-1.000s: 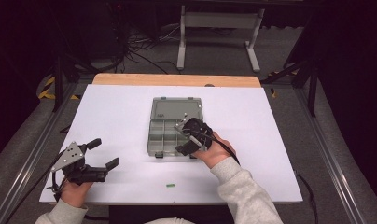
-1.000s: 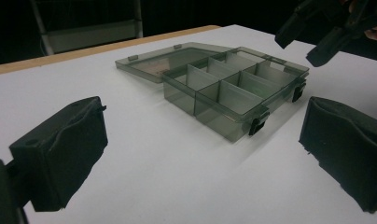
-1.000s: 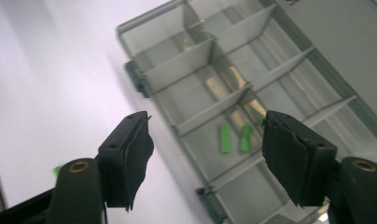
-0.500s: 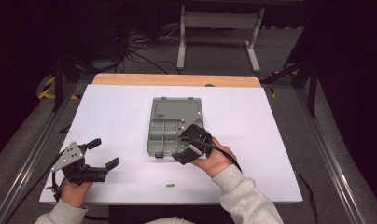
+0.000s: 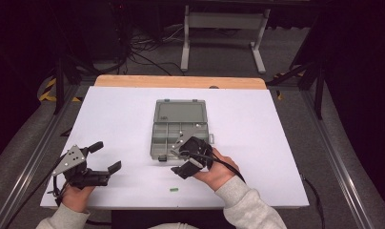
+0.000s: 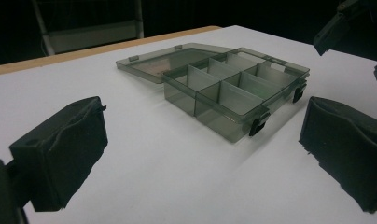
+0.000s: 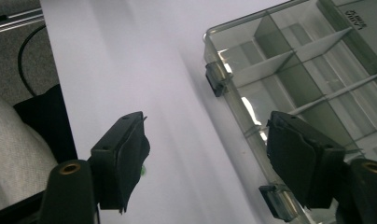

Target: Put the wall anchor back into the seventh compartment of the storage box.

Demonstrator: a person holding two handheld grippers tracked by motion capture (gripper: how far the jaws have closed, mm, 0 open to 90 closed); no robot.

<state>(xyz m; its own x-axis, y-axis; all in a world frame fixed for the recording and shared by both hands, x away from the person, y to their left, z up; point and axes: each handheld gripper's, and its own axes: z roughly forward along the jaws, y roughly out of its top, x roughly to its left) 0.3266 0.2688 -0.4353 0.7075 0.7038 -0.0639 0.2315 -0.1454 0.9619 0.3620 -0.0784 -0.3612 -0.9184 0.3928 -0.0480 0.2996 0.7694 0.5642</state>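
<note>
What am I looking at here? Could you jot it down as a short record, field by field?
Surface: white table
Main item: grey compartment box, lid folded open flat
Small item: green piece near the front edge
Left gripper: open, nothing between its jaws, apart from the box
Right gripper: open, nothing between its jaws, at the box's front edge

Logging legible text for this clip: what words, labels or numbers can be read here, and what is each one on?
Raised lettering on the open lid of the compartment box: too small and blurred to read.
No other text on the white table or either gripper.
</note>
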